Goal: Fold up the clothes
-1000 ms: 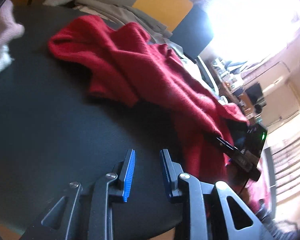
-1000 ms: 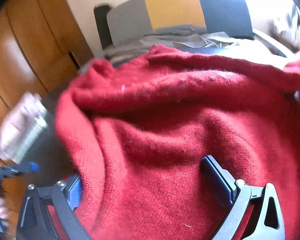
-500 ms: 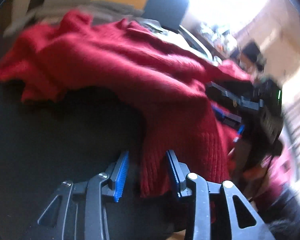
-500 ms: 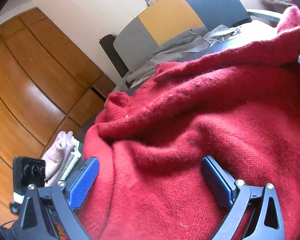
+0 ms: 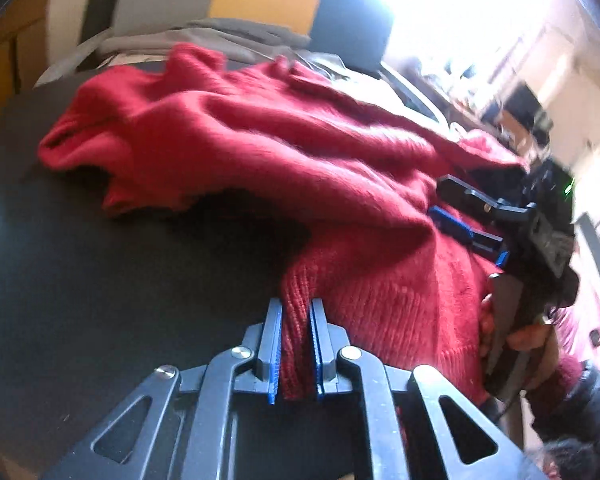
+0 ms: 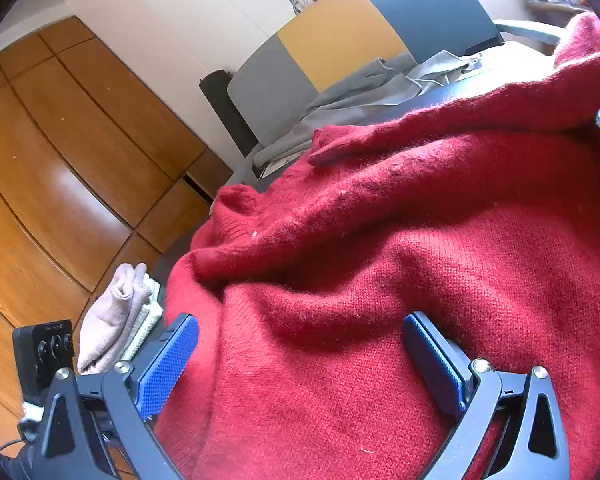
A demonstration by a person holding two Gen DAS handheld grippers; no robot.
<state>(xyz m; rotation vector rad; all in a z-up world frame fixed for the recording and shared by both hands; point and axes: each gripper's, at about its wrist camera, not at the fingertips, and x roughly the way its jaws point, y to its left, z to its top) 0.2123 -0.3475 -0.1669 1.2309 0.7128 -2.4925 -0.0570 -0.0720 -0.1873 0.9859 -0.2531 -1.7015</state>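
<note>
A red knit sweater (image 5: 284,160) lies crumpled on a black table (image 5: 80,280). My left gripper (image 5: 296,320) is shut on the ribbed hem corner of the sweater at the near edge. In the right wrist view the sweater (image 6: 400,260) fills the frame, and my right gripper (image 6: 300,344) is open wide with sweater fabric bunched between its blue pads. The right gripper also shows in the left wrist view (image 5: 472,220), at the sweater's right side, held by a hand.
A grey, yellow and dark blue chair (image 6: 340,40) with grey clothes (image 6: 360,88) on it stands behind the table. Folded pale clothes (image 6: 116,316) lie at the table's left. A wooden wardrobe (image 6: 60,160) stands on the left.
My left gripper moved right to the sweater's hem and shut on it. My right gripper stayed open over the sweater, and its view tilted up.
</note>
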